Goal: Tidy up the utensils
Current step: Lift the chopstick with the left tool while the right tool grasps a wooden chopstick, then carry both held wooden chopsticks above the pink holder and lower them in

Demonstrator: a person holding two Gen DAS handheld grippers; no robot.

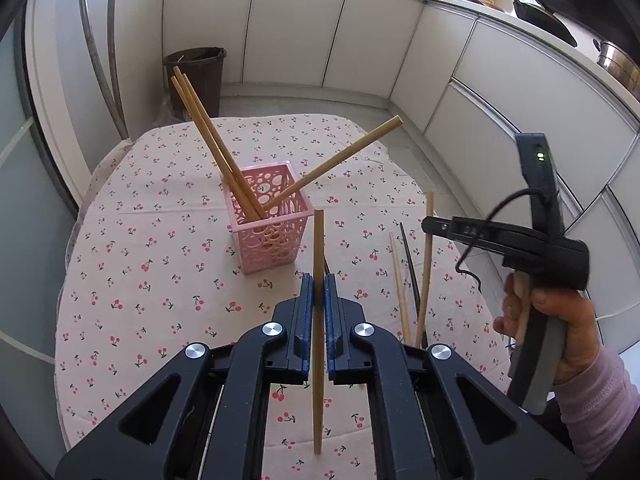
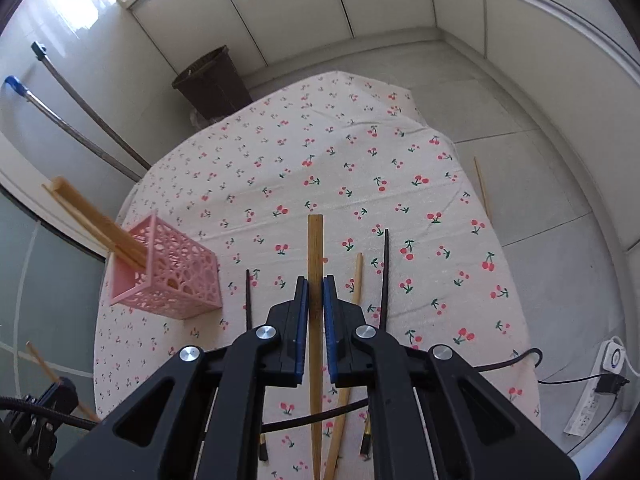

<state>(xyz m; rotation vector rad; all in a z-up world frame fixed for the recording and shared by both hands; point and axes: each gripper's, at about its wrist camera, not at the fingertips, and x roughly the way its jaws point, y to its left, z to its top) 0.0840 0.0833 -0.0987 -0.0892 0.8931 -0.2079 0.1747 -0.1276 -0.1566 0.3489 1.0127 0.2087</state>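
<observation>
Two grippers tilted down, each clamping chopstick

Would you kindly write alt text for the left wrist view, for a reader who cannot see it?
The left gripper is shut on a wooden chopstick above a cherry-print tablecloth. Beyond it stands a pink perforated basket holding several chopsticks; on the right, a person's hand carries the right gripper, shut on another chopstick.

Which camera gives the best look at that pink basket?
The left wrist view: the pink basket stands near the middle, its open top and the chopsticks inside plainly visible. The right wrist view catches it at the left edge, showing mainly its side.
</observation>
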